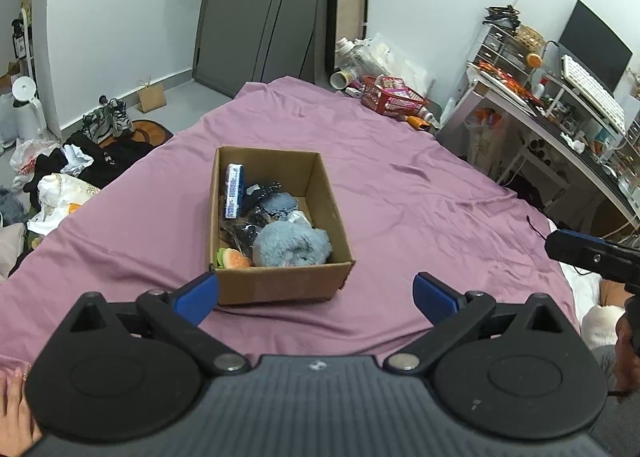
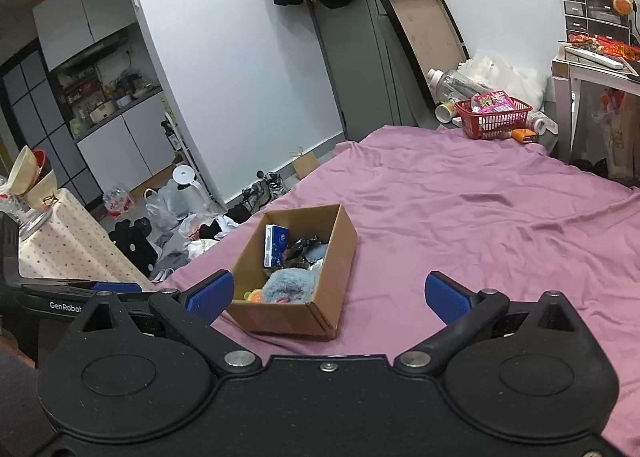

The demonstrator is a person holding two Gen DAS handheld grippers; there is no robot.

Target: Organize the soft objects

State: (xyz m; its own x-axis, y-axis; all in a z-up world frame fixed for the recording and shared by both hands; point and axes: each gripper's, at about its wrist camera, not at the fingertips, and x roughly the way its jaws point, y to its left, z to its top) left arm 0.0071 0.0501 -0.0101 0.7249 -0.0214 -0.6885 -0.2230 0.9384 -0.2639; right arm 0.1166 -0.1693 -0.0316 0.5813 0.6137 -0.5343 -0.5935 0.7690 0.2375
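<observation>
A brown cardboard box (image 1: 332, 197) sits on the purple bedsheet (image 1: 420, 193). Inside it lie a fluffy blue plush (image 1: 292, 245), a burger-shaped soft toy (image 1: 234, 258), dark fabric pieces (image 1: 256, 225) and an upright blue-white packet (image 1: 234, 191). My left gripper (image 1: 316, 297) hovers open just in front of the box's near wall, holding nothing. In the right wrist view the same box (image 2: 340, 257) with the plush (image 2: 286, 285) lies ahead and left of centre, and my right gripper (image 2: 328, 297) is open and empty behind it. The right gripper's body (image 1: 592, 257) shows at the left view's right edge.
A red basket (image 2: 494, 117) with packets stands at the bed's far corner beside bottles. A desk (image 1: 560, 125) with keyboard and monitor lines the right side. Clothes, bags and shoes (image 1: 112, 121) litter the floor left of the bed. A cloth-covered table (image 2: 68, 241) stands at the left.
</observation>
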